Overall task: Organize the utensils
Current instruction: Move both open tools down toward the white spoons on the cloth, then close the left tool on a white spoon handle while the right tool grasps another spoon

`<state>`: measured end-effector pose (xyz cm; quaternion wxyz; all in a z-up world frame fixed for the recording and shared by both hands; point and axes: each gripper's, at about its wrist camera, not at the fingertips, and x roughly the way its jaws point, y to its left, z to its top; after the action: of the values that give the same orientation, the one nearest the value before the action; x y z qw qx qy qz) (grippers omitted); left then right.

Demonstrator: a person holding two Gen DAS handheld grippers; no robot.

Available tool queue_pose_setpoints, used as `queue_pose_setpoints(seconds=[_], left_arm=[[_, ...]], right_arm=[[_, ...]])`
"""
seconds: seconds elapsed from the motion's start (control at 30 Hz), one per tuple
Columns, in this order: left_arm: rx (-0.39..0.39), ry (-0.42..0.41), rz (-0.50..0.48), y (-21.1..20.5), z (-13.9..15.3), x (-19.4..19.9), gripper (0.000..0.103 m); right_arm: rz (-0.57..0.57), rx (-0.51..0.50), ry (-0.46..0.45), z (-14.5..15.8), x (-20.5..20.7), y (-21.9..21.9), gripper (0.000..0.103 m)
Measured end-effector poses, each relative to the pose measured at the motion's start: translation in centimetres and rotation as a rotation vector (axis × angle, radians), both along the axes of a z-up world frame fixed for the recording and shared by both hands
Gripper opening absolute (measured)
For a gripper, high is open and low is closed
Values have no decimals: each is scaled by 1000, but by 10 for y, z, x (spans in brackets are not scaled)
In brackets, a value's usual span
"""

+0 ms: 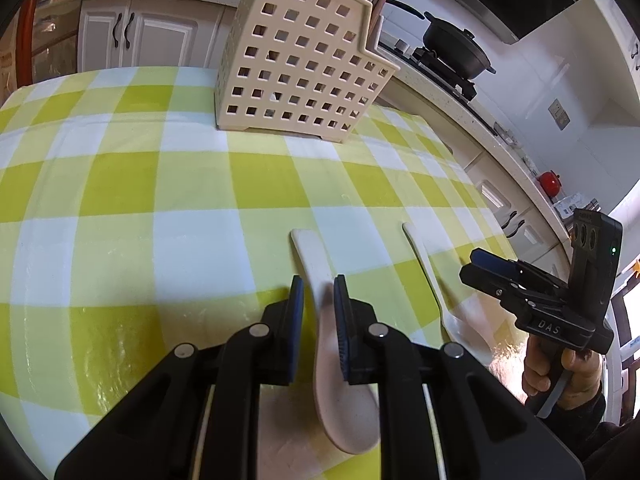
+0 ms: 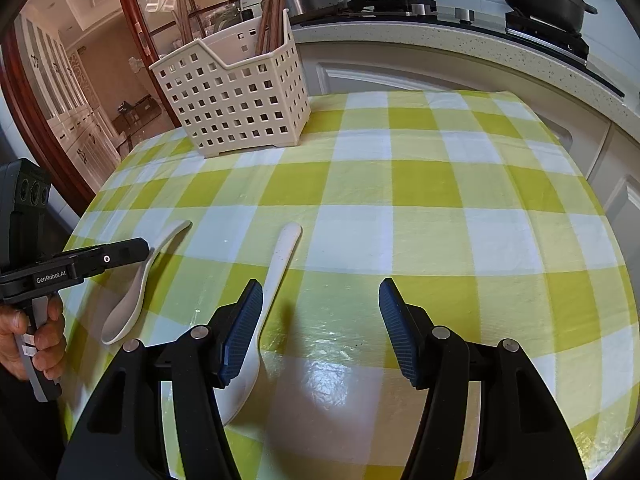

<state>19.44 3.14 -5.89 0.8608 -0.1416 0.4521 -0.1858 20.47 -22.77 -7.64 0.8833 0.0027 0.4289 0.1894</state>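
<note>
Spoons: left spoon (image 1: 316, 272) lies flat on tabletop (image 1: 160, 200) between left gripper (image 1: 318, 292) jaws, narrowed but not visibly clamped; looks rigid, slick, chippable, best pinched mid-handle; right gripper (image 2: 320, 312) jaws wide open beside second spoon (image 2: 280, 256)

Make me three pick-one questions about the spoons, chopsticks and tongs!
1. Where are the chopsticks?
A) on the cloth
B) in the basket
C) in a pan

2. How many spoons lie on the cloth?
A) one
B) two
C) four

3. The right tongs are:
A) open
B) shut on a spoon
C) shut on chopsticks

Answers:
1 B, they stick up out of the basket.
2 B, two white spoons lie side by side.
3 A, a wide gap shows, with nothing held.
</note>
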Motion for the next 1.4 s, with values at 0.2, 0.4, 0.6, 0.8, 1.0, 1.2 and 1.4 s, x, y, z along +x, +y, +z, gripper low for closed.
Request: queue_pose_setpoints(seconds=[0.2,0.4,0.6,0.8,1.0,1.2,1.4], left_arm=[[122,-18,42,-17,4,-8,32],[192,-52,50,-32,9,-13,32],[187,-34,49,-33,4,-10,31],[218,-36,25,-43,0,-10,24],[224,-28,21,-44,-5,-8,18],[235,-34,14,-45,-5,-8,13],[227,-45,19,-41,-1,-9,10]], right_arm=[[-34,-66,-14,-2,-5,21,54],[-20,-66,11,-11,-4,38,41],[-21,-87,4,-11,-4,41,40],[-24,-139,-19,-12,-5,49,27],[-5,-174,-30,-12,-4,55,21],[26,-160,-28,-13,-4,62,11],[34,-139,-21,-10,-5,60,10]])
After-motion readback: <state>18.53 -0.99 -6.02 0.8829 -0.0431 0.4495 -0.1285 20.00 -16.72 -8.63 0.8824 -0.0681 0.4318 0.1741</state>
